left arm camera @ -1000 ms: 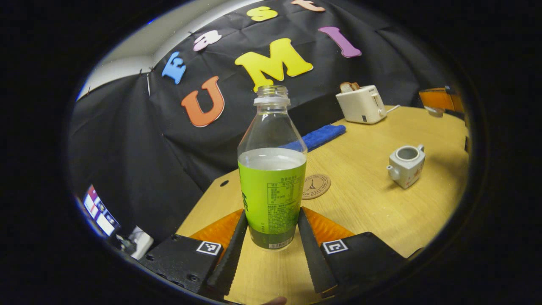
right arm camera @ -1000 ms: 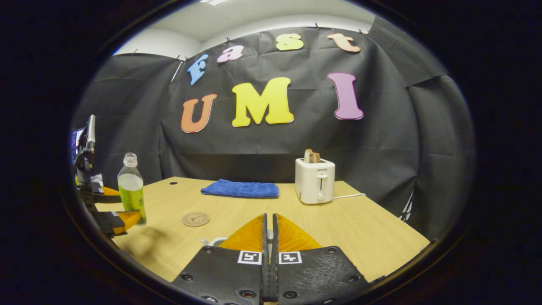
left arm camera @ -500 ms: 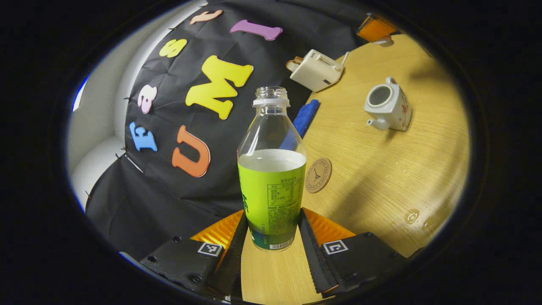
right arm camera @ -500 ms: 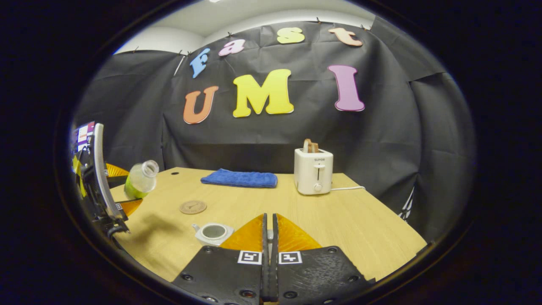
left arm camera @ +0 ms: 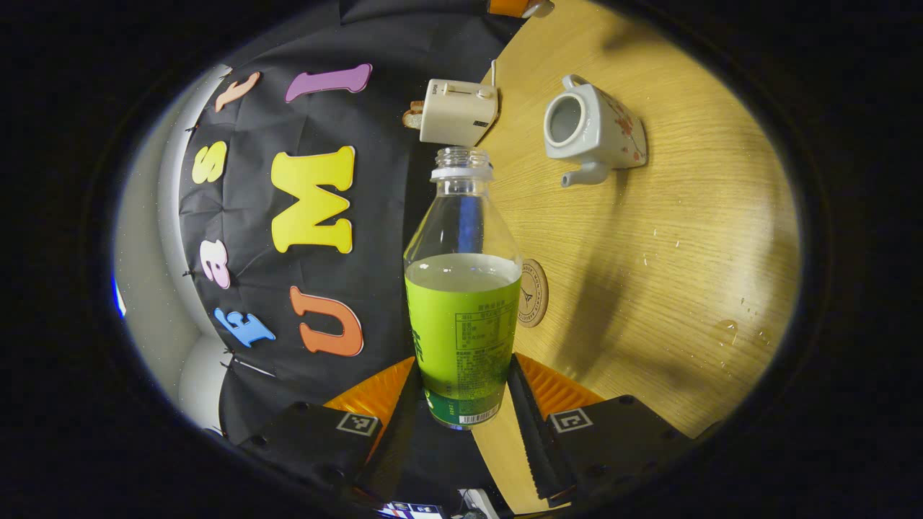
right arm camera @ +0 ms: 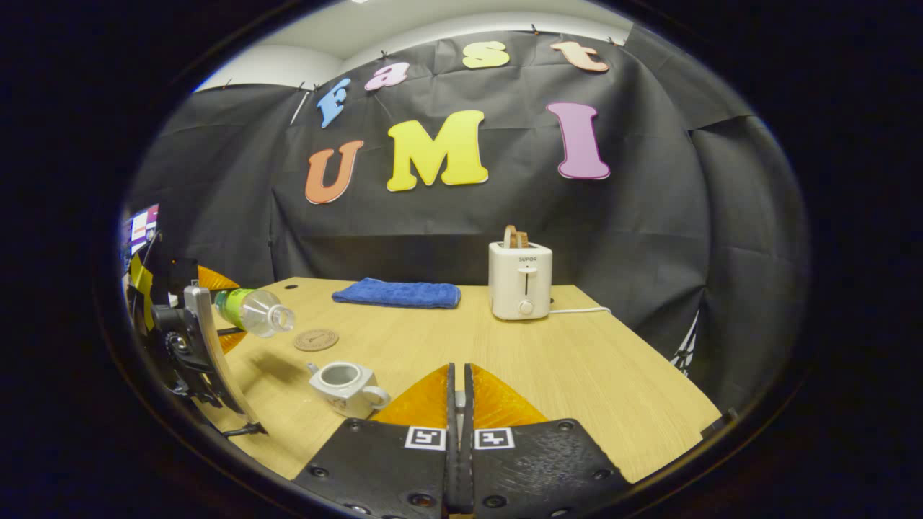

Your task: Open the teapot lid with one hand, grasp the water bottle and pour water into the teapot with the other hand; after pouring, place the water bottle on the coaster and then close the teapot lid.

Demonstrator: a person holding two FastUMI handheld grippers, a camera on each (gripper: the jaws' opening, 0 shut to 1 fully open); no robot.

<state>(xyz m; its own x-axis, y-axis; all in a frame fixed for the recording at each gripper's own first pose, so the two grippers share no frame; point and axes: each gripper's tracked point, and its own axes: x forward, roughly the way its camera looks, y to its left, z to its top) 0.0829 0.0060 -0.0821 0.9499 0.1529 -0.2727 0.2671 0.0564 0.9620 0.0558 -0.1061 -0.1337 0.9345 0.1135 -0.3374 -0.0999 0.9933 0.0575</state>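
My left gripper (left arm camera: pixel 464 364) is shut on the lower part of the water bottle (left arm camera: pixel 462 288), a clear open-topped bottle with a green label, about half full. In the right gripper view the bottle (right arm camera: pixel 254 311) lies nearly level in the air, its mouth pointing toward the white teapot (right arm camera: pixel 346 385), up and to the left of it. The teapot (left arm camera: pixel 591 133) stands open on the table. A round cork coaster (left arm camera: pixel 533 292) lies just behind the bottle. My right gripper (right arm camera: pixel 456 393) is above the table right of the teapot, shut on a small pale piece, the teapot lid, mostly hidden.
A white toaster (right arm camera: pixel 519 281) with bread in it and a folded blue towel (right arm camera: pixel 396 293) stand at the back of the wooden table (right arm camera: pixel 591 375). Water drops (left arm camera: pixel 725 331) lie on the table near the front. Black cloth walls close the booth.
The left gripper has rolled the bottle from upright to nearly level and brought it closer to the teapot. The right gripper stays shut, and the teapot has come fully into its view.
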